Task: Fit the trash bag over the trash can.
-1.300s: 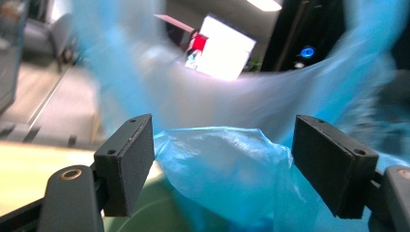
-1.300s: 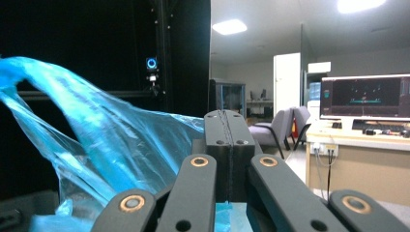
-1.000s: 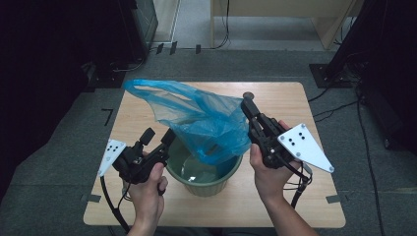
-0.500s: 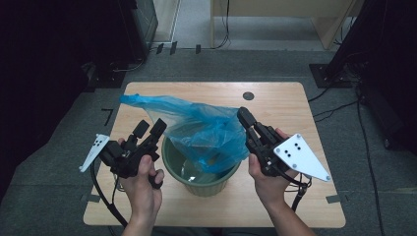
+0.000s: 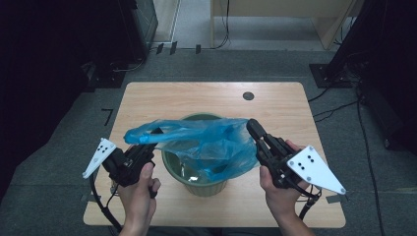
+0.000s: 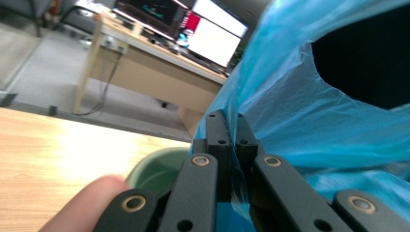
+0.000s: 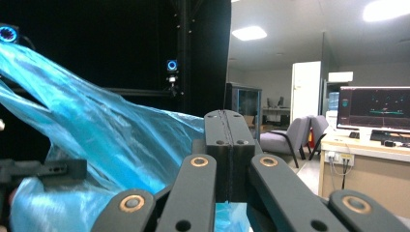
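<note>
Thin blue plastic bag [image 5: 206,142] stretched over round green plastic bin [image 5: 196,172]; left gripper [image 5: 147,142], jaws just closed, and right gripper [image 5: 253,129] both pinch it, bin interior mostly hidden.

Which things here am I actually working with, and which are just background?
In the job:
blue plastic bag
green bin
left gripper, shut on the bag
right gripper, shut on the bag

Lying about:
wooden table
floor cables
desk with monitors
</note>
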`<state>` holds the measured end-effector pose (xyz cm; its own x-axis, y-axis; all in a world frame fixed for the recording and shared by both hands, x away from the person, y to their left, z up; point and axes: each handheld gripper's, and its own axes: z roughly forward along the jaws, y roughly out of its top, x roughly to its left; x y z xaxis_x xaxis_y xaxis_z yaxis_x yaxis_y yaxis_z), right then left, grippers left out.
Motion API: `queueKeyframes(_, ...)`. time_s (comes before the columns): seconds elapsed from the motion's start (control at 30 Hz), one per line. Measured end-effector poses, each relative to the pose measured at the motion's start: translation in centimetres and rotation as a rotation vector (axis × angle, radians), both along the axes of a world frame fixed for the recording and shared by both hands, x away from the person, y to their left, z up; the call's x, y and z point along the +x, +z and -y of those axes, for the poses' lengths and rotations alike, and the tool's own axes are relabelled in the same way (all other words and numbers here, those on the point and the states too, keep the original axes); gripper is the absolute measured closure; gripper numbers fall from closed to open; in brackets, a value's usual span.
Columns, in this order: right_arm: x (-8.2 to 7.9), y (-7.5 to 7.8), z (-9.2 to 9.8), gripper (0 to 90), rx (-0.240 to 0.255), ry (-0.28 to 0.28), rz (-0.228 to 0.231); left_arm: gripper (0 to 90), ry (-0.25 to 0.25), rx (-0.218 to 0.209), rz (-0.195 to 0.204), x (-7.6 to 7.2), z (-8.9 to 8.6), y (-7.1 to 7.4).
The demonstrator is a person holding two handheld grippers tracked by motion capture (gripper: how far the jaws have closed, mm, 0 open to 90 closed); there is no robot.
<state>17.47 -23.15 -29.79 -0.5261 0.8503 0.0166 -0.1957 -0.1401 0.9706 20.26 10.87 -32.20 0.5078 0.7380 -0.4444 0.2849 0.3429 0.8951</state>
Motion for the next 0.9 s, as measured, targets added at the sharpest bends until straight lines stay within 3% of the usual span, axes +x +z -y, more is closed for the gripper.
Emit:
queueKeyframes(0.23, -2.6, 0.7, 0.5, 90.0, -0.013, 0.039, 0.012, 90.0, -0.066, 0.048, 0.07, -2.9, -1.0, 1.5)
queueKeyframes(0.33, -3.4, 1.2, 0.4, 90.0, -0.02, 0.054, 0.025, 90.0, -0.071, 0.07, 0.092, -3.9, -1.2, 1.9)
queueKeyframes(0.5, -3.6, 1.1, 0.4, 90.0, -0.027, 0.035, 0.027, 90.0, -0.078, 0.047, 0.076, -3.9, -2.1, 0.6)
queueKeyframes(0.57, -3.2, 0.7, 0.6, 90.0, -0.022, 0.027, 0.006, 90.0, -0.121, 0.03, 0.052, -3.7, -2.7, 0.0)
queueKeyframes(0.6, -3.1, 0.2, 1.0, 90.0, -0.019, 0.023, -0.031, 90.0, -0.144, 0.026, 0.039, -3.8, -2.9, -0.2)
queueKeyframes(0.7, -3.3, -0.5, 1.3, 90.0, -0.033, 0.017, -0.063, 90.0, -0.208, 0.082, 0.013, -4.6, -3.1, -0.9)
queueKeyframes(0.77, -3.9, -1.2, 1.6, 90.0, -0.06, 0.01, -0.089, 90.0, -0.241, 0.094, -0.004, -5.4, -3.6, -1.4)
queueKeyframes(0.9, -5.2, -2.8, 2.3, 90.0, -0.086, -0.001, -0.14, 90.0, -0.257, 0.125, -0.036, -6.4, -4.3, -3.1)
